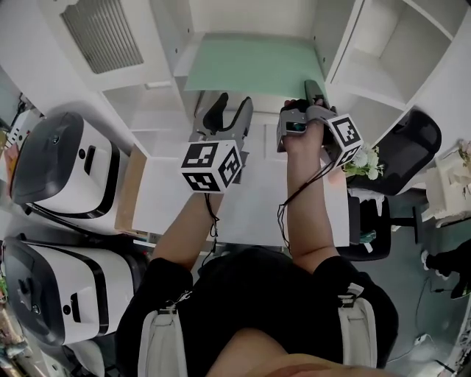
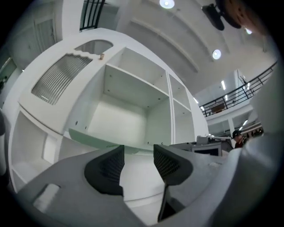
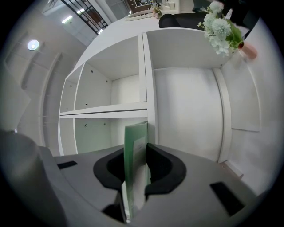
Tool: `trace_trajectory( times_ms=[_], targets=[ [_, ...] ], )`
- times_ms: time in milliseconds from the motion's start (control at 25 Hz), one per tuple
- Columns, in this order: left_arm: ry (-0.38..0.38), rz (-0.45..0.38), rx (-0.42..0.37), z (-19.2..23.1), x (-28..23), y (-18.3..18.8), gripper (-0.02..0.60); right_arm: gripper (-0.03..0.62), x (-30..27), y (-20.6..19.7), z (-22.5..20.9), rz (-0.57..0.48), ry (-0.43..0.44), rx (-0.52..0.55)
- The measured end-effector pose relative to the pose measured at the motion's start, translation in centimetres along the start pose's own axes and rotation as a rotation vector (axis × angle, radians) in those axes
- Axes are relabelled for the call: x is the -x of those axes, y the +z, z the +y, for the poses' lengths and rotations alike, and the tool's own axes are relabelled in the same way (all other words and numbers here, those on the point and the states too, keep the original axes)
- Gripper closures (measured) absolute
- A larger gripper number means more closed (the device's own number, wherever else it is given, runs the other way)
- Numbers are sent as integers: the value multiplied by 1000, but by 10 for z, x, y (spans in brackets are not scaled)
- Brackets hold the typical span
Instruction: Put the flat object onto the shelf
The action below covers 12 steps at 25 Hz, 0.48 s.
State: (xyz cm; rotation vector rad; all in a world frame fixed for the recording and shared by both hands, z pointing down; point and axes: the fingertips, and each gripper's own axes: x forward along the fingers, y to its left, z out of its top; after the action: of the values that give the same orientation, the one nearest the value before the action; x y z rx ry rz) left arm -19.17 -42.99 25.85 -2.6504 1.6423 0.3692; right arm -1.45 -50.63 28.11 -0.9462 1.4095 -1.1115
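Both forearms reach forward to the white shelf (image 1: 250,15). The right gripper (image 1: 317,94) pinches the right edge of the green folder (image 1: 250,65), which lies flat in the compartment. The left gripper (image 1: 229,112) hovers alongside, jaws spread, empty.

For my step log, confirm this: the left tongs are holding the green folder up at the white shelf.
Wrong side: the right tongs are holding the green folder up at the white shelf. The right gripper view shows it between their pads; the left tongs stand open and empty.
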Motion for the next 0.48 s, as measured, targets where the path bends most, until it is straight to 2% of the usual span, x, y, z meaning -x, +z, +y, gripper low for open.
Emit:
trace_trajectory(
  times_ms=[200, 360, 480],
  targets=[
    [30, -60, -182, -18, 2, 14, 446, 525, -2, -1, -1, 15, -2, 10],
    [44, -41, -198, -13, -11, 11, 460, 519, -2, -1, 3, 12, 10, 1],
    [85, -47, -246, -5, -16, 11, 504, 504, -4, -2, 5, 31, 37, 2]
  ],
)
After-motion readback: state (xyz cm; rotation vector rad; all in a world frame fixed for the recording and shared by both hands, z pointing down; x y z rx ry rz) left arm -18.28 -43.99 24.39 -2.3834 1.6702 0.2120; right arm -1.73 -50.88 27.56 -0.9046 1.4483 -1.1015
